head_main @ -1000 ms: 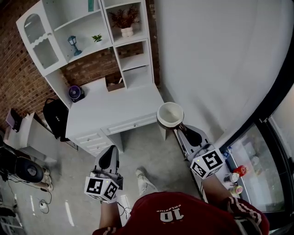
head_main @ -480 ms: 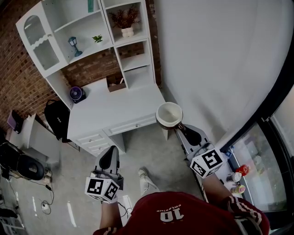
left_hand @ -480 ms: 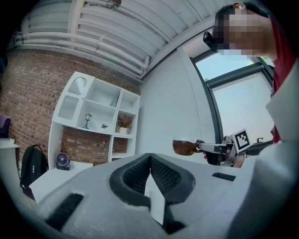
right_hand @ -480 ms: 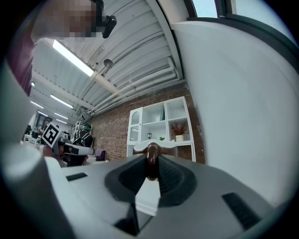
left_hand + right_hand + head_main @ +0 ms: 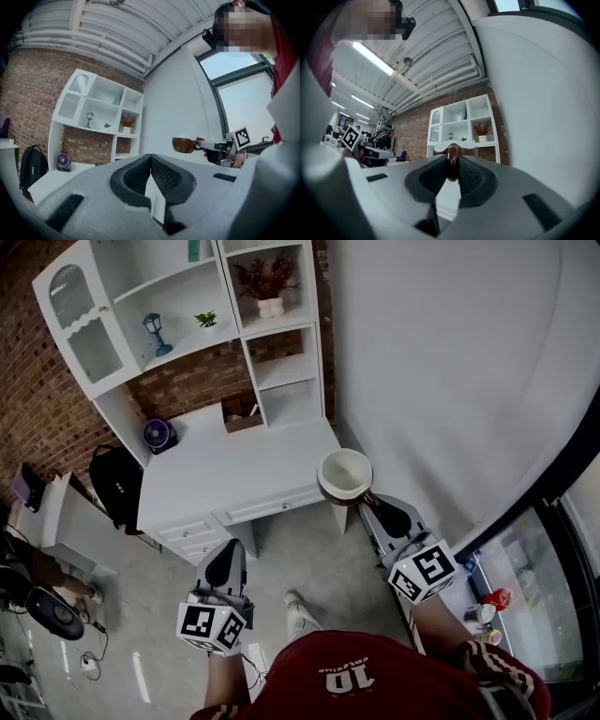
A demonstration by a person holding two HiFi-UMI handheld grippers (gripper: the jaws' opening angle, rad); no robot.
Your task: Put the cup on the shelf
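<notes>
A brown cup [image 5: 345, 474] with a pale inside hangs above the right front corner of the white desk [image 5: 234, 479]. My right gripper [image 5: 368, 497] is shut on its handle; in the right gripper view the dark handle [image 5: 451, 165] sits pinched between the pads, the rim [image 5: 452, 149] just beyond. The white shelf unit [image 5: 281, 371] stands on the desk's far side against the brick wall. My left gripper [image 5: 229, 551] is lower left over the floor, jaws shut with nothing in them [image 5: 150, 159]. From the left gripper view the cup [image 5: 183, 144] shows to the right, held level.
The shelves hold a small lantern [image 5: 156, 332], a little plant [image 5: 205, 320] and a vase of dried flowers [image 5: 270, 306]. A purple fan [image 5: 157, 436] and a brown box [image 5: 242, 418] sit on the desk. A black backpack [image 5: 114, 486] leans left. White wall [image 5: 450, 381] runs right.
Both grippers and the cup have advanced a little towards the desk; the desk and shelf unit have shifted slightly right and down in the head view.
</notes>
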